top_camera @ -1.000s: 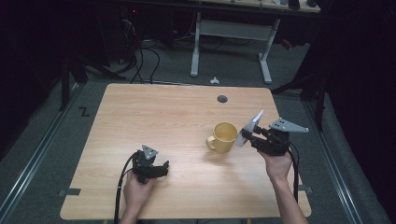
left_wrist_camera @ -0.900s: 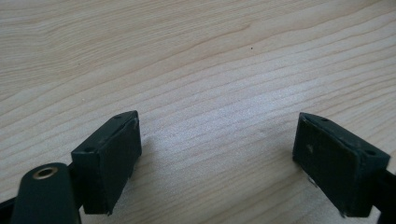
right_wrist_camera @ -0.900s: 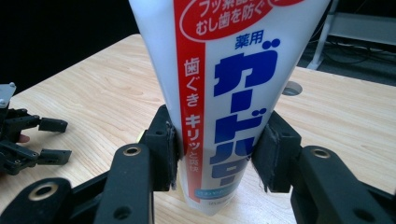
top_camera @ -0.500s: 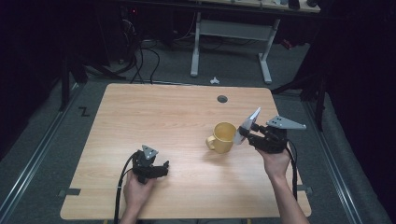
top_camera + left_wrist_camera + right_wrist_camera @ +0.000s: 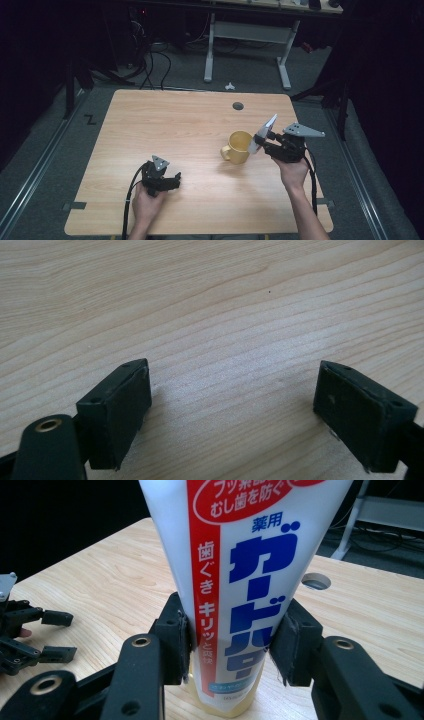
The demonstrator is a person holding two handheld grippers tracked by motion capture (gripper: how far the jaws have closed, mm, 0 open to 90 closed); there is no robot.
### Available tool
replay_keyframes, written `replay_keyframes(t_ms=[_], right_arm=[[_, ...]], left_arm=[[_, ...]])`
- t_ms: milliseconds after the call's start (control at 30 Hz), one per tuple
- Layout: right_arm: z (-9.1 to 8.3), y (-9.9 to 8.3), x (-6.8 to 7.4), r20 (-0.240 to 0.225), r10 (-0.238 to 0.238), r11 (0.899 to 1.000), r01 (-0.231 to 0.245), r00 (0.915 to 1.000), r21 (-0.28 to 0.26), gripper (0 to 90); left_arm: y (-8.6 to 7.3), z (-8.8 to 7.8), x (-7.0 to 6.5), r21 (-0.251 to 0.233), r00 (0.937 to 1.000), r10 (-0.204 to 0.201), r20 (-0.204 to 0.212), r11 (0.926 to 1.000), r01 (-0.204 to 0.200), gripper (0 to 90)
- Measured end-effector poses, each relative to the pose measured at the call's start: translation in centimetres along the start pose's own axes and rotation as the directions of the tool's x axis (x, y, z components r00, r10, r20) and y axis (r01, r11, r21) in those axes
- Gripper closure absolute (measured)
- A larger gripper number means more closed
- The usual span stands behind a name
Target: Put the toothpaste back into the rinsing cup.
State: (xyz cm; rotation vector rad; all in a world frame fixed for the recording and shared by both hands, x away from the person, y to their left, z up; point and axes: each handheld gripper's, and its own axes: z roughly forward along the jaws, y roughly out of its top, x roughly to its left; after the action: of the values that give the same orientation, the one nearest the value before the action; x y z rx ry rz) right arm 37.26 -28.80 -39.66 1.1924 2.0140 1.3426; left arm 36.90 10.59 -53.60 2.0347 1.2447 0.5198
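We see the right gripper [image 5: 232,647] clamping a glossy white plastic toothpaste tube [image 5: 240,570] just right of the yellow ceramic mug [image 5: 239,147]; the left gripper [image 5: 232,412] rests wide on the pale wood-grain tabletop [image 5: 175,120].

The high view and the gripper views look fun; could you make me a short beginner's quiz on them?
1. True or false: the right gripper is shut on a toothpaste tube.
2. What colour is the mug on the table?
A. yellow
B. green
C. white
3. What lies between the jaws of the left gripper?

Key
1. True: its pads press on the tube's sides.
2. A.
3. Nothing; the jaws stand apart over bare wood.
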Motion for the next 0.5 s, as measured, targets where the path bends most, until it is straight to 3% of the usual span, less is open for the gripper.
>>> replay_keyframes(t_ms=[500], right_arm=[[0.85,0.51,0.29,-0.002,-0.011,1.0,0.011,0.9999,0.005,55.5]], left_arm=[[0.0,0.0,0.0,0.0,1.0,-0.001,0.0,1.0,0.001,15.7]])
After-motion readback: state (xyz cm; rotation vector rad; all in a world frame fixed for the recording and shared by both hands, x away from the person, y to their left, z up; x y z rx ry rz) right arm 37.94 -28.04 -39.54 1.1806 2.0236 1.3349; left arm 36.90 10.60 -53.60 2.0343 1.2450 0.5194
